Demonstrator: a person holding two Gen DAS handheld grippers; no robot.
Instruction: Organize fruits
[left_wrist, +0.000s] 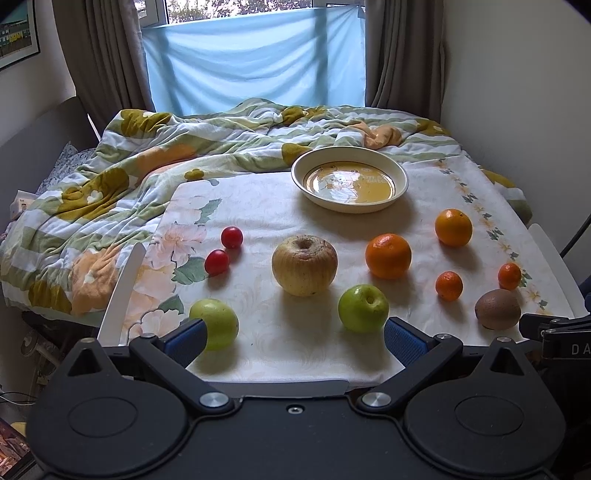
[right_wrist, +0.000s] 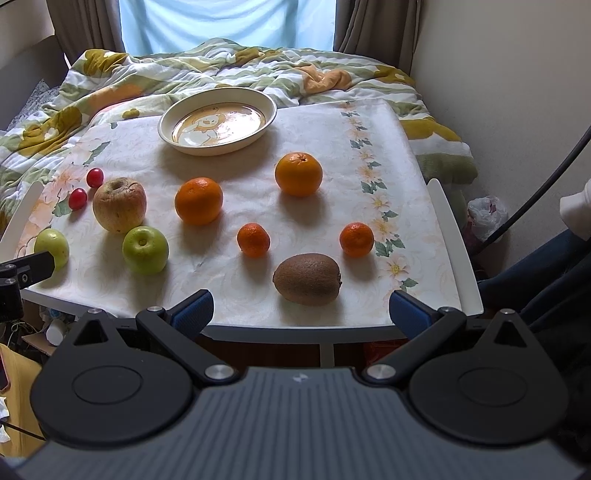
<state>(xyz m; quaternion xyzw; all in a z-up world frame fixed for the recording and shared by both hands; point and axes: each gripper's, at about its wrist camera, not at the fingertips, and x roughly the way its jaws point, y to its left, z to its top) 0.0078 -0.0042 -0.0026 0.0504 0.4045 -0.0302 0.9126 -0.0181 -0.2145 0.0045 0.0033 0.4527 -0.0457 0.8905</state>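
Fruit lies spread on a cloth-covered table (left_wrist: 266, 354). In the left wrist view: two green apples (left_wrist: 364, 308) (left_wrist: 218, 322), a yellow-red apple (left_wrist: 304, 265), two cherry tomatoes (left_wrist: 232, 237), two oranges (left_wrist: 388, 255) (left_wrist: 453, 227), two mandarins (left_wrist: 448, 285), a kiwi (left_wrist: 498, 308) and an empty cream plate (left_wrist: 349, 178) at the back. My left gripper (left_wrist: 293, 341) is open, empty, at the front edge. In the right wrist view the kiwi (right_wrist: 307, 278) lies just ahead of my open, empty right gripper (right_wrist: 300, 310); the plate (right_wrist: 218, 121) is far left.
A rumpled floral quilt (left_wrist: 110, 177) covers the bed behind and left of the table. A wall (right_wrist: 509, 110) runs close along the right side. White table side rails (right_wrist: 448, 236) stand at both edges. A curtained window (left_wrist: 255, 55) is at the back.
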